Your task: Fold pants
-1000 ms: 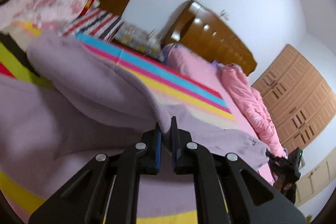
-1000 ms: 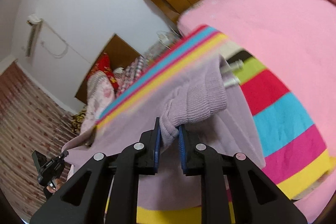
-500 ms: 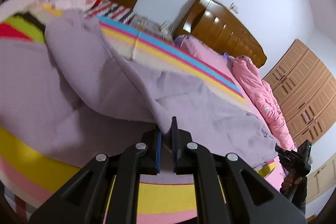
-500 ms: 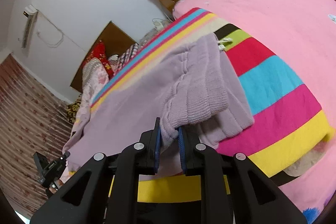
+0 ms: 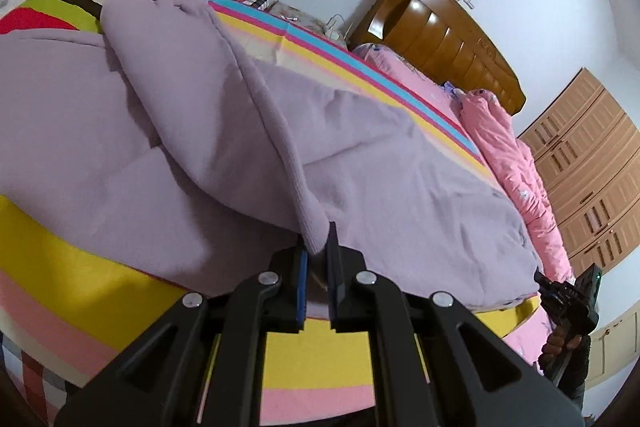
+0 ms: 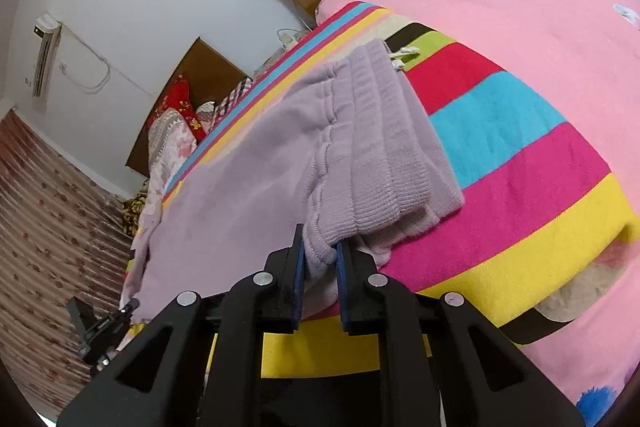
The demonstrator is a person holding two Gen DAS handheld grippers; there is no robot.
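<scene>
Two hand-held grippers (image 5: 318,253) (image 6: 320,251) pinching lilac pants (image 5: 380,163)

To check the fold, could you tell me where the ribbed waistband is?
In the right wrist view, centre: the ribbed waistband lies on the striped blanket, its near corner pinched.

- The left black two-finger gripper (image 5: 318,247) is pinching a fold of the lilac fleece pants (image 5: 400,167), its jaws nearly touching.
- The right black two-finger gripper (image 6: 320,251) is clamping the pants' ribbed waistband, pointing downward.
</scene>
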